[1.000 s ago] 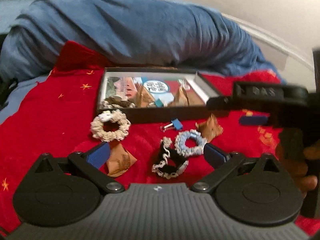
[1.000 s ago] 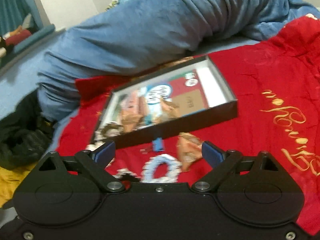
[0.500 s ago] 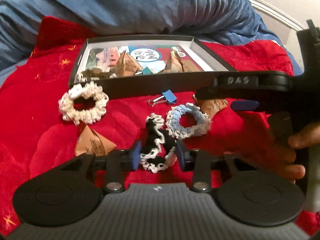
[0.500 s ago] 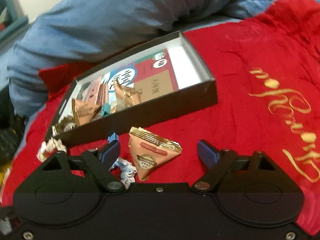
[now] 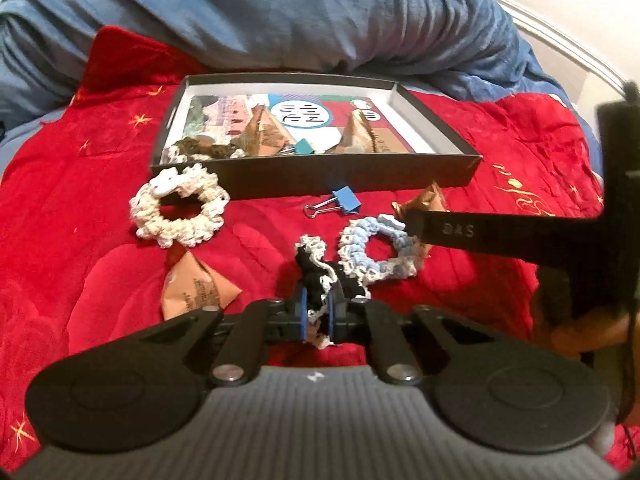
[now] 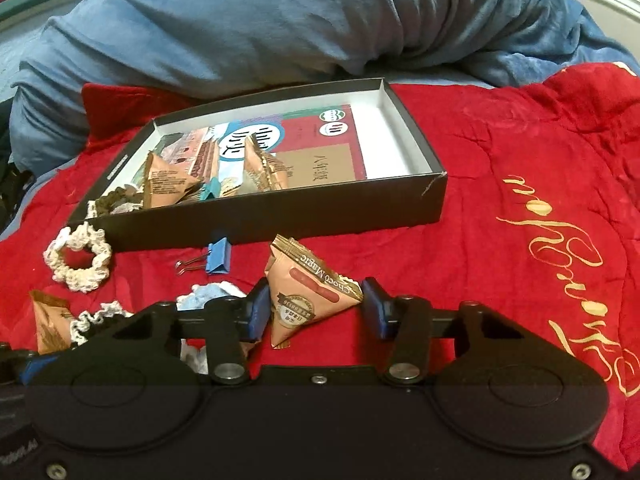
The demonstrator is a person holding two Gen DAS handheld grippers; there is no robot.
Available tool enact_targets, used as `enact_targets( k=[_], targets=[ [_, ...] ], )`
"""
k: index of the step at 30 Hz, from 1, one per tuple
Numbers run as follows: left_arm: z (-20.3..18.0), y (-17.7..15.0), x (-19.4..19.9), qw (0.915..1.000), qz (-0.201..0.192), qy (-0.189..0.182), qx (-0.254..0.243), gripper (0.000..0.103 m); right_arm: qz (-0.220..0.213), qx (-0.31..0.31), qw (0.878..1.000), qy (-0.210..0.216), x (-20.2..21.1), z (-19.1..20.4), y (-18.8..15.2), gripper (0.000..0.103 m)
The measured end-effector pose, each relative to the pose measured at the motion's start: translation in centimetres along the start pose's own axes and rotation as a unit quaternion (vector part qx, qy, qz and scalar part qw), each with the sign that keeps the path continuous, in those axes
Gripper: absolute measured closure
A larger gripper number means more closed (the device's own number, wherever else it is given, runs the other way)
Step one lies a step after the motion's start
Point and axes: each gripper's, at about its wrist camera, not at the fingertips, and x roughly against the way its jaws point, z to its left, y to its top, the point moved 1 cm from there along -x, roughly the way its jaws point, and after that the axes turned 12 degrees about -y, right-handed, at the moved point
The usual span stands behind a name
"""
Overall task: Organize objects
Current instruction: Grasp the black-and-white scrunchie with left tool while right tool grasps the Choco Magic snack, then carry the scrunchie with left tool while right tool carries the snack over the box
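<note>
My left gripper (image 5: 317, 314) is shut on a black-and-white scrunchie (image 5: 316, 276) that lies on the red blanket. My right gripper (image 6: 314, 308) has its jaws closing around a triangular brown snack packet (image 6: 310, 292), the pads at or near its two sides. A black box (image 5: 352, 176) (image 6: 280, 216) holds a booklet, snack packets, a clip and a scrunchie. A light blue scrunchie (image 5: 380, 252), a cream scrunchie (image 5: 178, 210) (image 6: 78, 258), a blue binder clip (image 5: 340, 202) (image 6: 216, 260) and another packet (image 5: 196, 290) lie in front of the box.
A rumpled blue duvet (image 5: 280, 12) lies behind the box. The red blanket (image 6: 540, 200) with gold lettering spreads to the right. The right gripper's body (image 5: 520, 236) crosses the right side of the left wrist view, over a packet's edge.
My left gripper closed on the black-and-white scrunchie. My right gripper lowered onto the snack packet and its jaws narrowed around it.
</note>
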Motion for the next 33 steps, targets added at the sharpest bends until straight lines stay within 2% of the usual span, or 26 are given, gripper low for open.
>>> enact_targets(
  k=[11, 18, 21, 23, 27, 31, 33],
  targets=[
    [0.2, 0.5, 0.9, 0.9999, -0.009, 0.004, 0.01, 0.092, 0.008, -0.028, 0.999, 0.036, 2.4, -0.3, 0.5, 0.057],
    [-0.1, 1.2, 1.7, 0.9994, -0.02, 0.027, -0.007, 0.091, -0.006, -0.043, 0.997, 0.063, 5.0, -0.1, 1.4, 0.057],
    [0.3, 1.5, 2.5, 0.9994, -0.034, 0.0, 0.006, 0.091, -0.013, -0.051, 0.996, 0.072, 6.3, 0.0, 1.9, 0.057],
    [0.3, 2.1, 3.4, 0.9988, -0.048, -0.004, 0.005, 0.091, -0.02, -0.053, 0.995, 0.078, 7.3, 0.1, 2.4, 0.057],
    [0.8, 4.1, 6.0, 0.9967, -0.081, -0.011, 0.002, 0.091, -0.047, -0.048, 0.994, 0.087, 9.9, 0.4, 4.2, 0.057],
    [1.9, 8.1, 7.9, 0.9931, -0.116, -0.007, -0.017, 0.091, -0.078, -0.045, 0.991, 0.101, 12.2, 0.9, 7.3, 0.057],
    [2.7, 10.2, 7.6, 0.9916, -0.126, -0.004, -0.028, 0.091, -0.09, -0.042, 0.989, 0.107, 12.5, 1.4, 9.2, 0.057]
  ],
)
